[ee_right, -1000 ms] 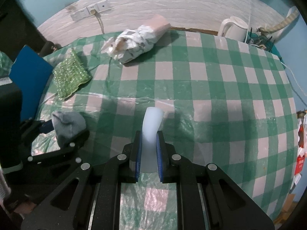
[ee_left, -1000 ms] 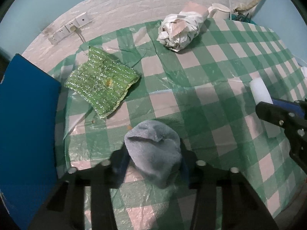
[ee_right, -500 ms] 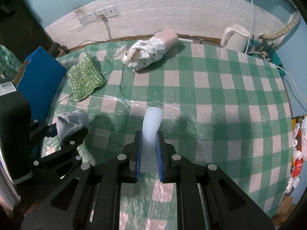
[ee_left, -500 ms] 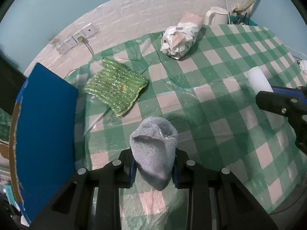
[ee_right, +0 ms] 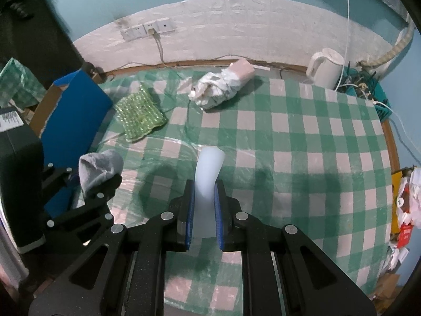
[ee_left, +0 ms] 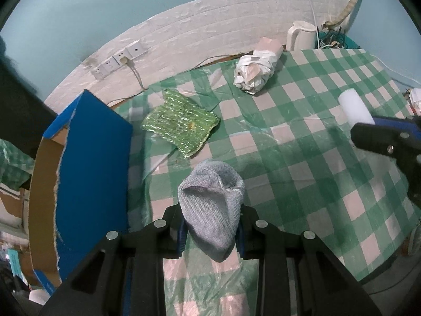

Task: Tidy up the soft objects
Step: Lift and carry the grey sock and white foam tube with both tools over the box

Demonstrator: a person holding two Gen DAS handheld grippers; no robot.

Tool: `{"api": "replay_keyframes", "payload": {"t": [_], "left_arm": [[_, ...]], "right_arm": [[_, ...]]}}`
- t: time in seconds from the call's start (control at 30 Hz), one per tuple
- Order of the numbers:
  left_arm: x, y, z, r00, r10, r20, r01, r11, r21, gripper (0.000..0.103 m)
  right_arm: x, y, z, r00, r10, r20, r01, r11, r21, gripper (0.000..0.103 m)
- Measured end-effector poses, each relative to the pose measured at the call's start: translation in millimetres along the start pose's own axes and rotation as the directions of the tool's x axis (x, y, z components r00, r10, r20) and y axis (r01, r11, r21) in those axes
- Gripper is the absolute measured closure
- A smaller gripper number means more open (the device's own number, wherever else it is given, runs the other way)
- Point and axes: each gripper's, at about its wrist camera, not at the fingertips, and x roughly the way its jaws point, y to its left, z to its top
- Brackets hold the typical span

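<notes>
My left gripper (ee_left: pixel 210 233) is shut on a grey knitted cloth (ee_left: pixel 211 200), held up above the green checked tablecloth (ee_left: pixel 302 158). From the right wrist view that same grey cloth (ee_right: pixel 98 168) hangs at the left in the left gripper (ee_right: pixel 94 184). A white foam piece (ee_right: pixel 208 173) is squeezed flat between the blue pads of my right gripper (ee_right: pixel 204 221), also lifted off the table. In the left wrist view the white foam piece (ee_left: pixel 355 108) sticks out of the right gripper (ee_left: pixel 368 129) at the right edge. A sparkly green cloth (ee_left: pixel 181 123) lies on the table.
A blue cardboard box (ee_left: pixel 86 163) stands open at the table's left edge. A bundle of white and pink wrapped cloth (ee_left: pixel 256 71) lies at the back. A white kettle (ee_right: pixel 325 68) and cables sit at the back right corner. Wall sockets (ee_right: pixel 147 29) are behind.
Both grippers have risen with their loads, so the table looks farther away. The left gripper's jaws closed tighter on the grey cloth. The blue box has come further into view.
</notes>
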Motion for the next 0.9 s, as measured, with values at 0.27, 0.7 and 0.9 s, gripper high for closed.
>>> {"api": "replay_keyframes", "payload": {"t": [0.27, 0.7, 0.9], "left_arm": [[-17, 16, -7, 1.0, 0.015, 0.017, -0.015, 0.999, -0.03, 0.074], [-40, 52, -23, 0.998, 0.043, 0.039, -0.039, 0.995, -0.095, 0.074], [-50, 69, -27, 0.997, 0.055, 0.059, -0.047, 0.991, -0.124, 0.074]], "right_arm": [[-15, 16, 4, 1.0, 0.016, 0.025, -0.015, 0.999, -0.028, 0.09], [-32, 54, 8, 0.998, 0.043, 0.047, -0.039, 0.996, -0.084, 0.09], [-41, 79, 15, 0.996, 0.056, 0.065, -0.048, 0.991, -0.123, 0.09]]}}
